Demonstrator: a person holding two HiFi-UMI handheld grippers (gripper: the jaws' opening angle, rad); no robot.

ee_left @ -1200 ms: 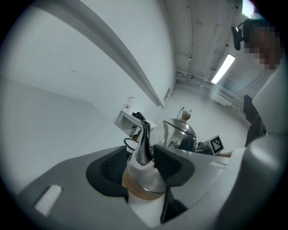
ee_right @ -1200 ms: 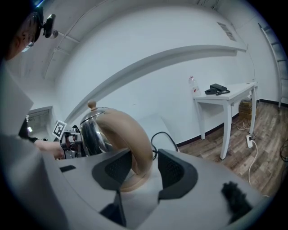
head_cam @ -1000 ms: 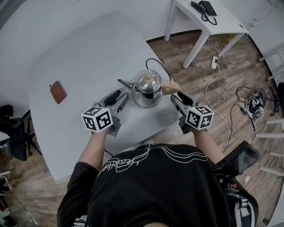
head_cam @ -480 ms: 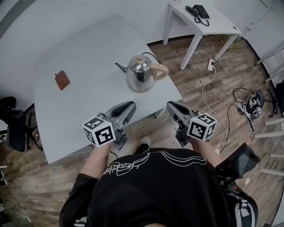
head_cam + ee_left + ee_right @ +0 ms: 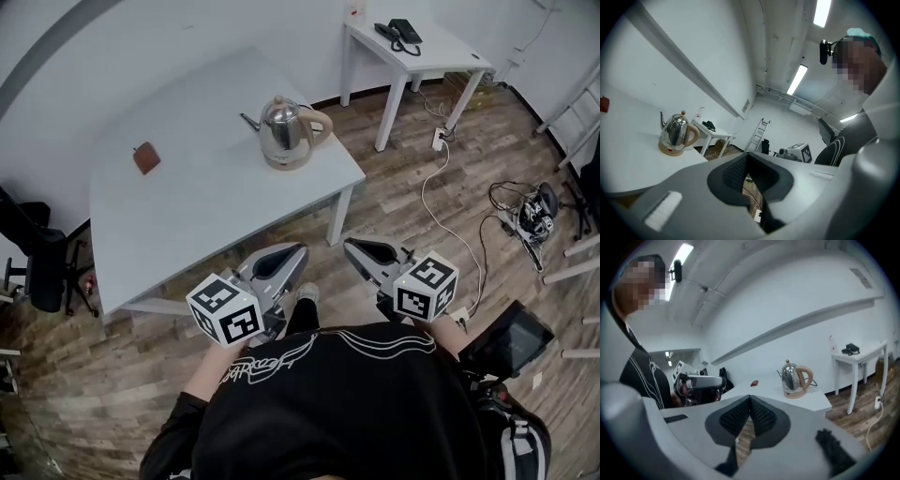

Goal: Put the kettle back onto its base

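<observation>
A shiny steel kettle (image 5: 279,127) with a tan handle stands upright on its tan base (image 5: 286,159) near the far right corner of the white table (image 5: 187,216). It also shows in the left gripper view as the kettle (image 5: 675,133) and in the right gripper view as the kettle (image 5: 794,377). My left gripper (image 5: 298,255) and right gripper (image 5: 349,247) are both shut and empty. They hang over the wooden floor in front of the table, well back from the kettle.
A small brown object (image 5: 145,157) lies on the table's far left part. A second white table (image 5: 412,47) with a black phone (image 5: 397,30) stands at the back right. A white cable (image 5: 433,197) and a tangle of gear (image 5: 530,202) lie on the floor. A dark chair (image 5: 33,262) stands left.
Both grippers have let go beside the kettle, shut, and drawn back off the table toward the person. The person has stepped away, so the kettle looks smaller and farther.
</observation>
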